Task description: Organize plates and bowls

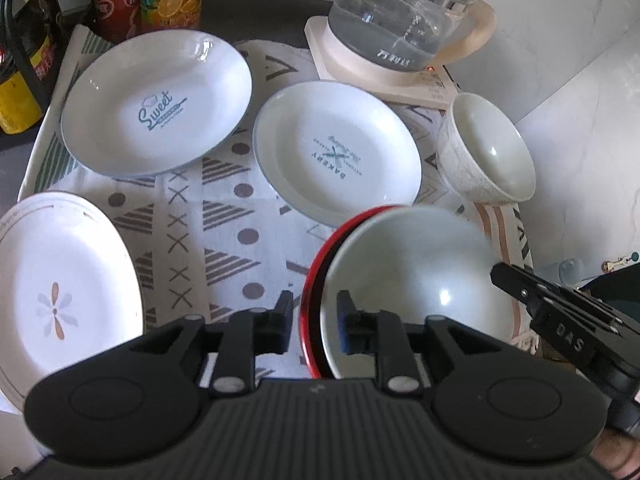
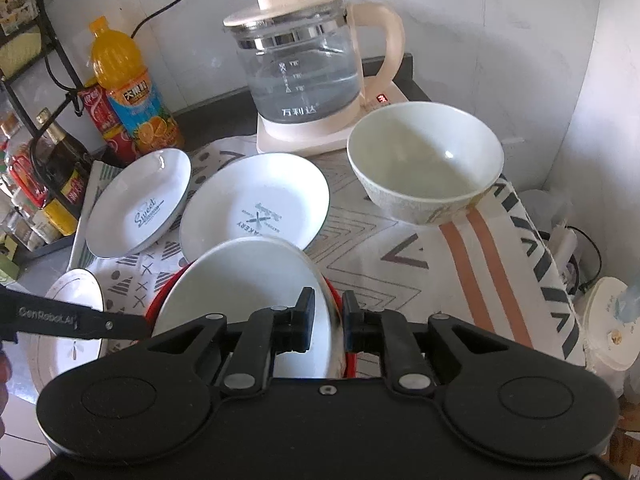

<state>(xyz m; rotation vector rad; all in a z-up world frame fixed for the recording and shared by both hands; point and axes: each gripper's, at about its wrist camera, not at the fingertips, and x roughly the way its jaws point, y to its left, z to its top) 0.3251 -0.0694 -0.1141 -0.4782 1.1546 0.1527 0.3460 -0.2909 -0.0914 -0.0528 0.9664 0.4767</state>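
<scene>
On the patterned cloth [image 1: 224, 216], near its front edge, a white bowl [image 1: 416, 280] is being held tilted inside a red-rimmed bowl [image 1: 310, 304], the two nested together. The rims on one side are being clamped between the fingers of the left gripper [image 1: 313, 312], one finger outside the red edge and the other inside the white bowl. On the opposite side, the wall of the white bowl [image 2: 248, 300] is being gripped by the right gripper [image 2: 326, 312], whose jaws are closed tightly on it, with the red rim [image 2: 334, 292] showing between them.

Beyond the nested pair, the "Bakery" plate [image 1: 338, 152] is lying flat on the cloth, with the "Sweet" plate [image 1: 158, 102] just beside it on the left. A flower-printed plate [image 1: 60, 292] is resting at the cloth's left edge. A patterned bowl [image 2: 424, 164] is standing upright on the right of the cloth, just in front of the glass kettle [image 2: 304, 68] on its base. An orange juice bottle [image 2: 128, 88] and a red can [image 2: 102, 120] are standing at the back left.
</scene>
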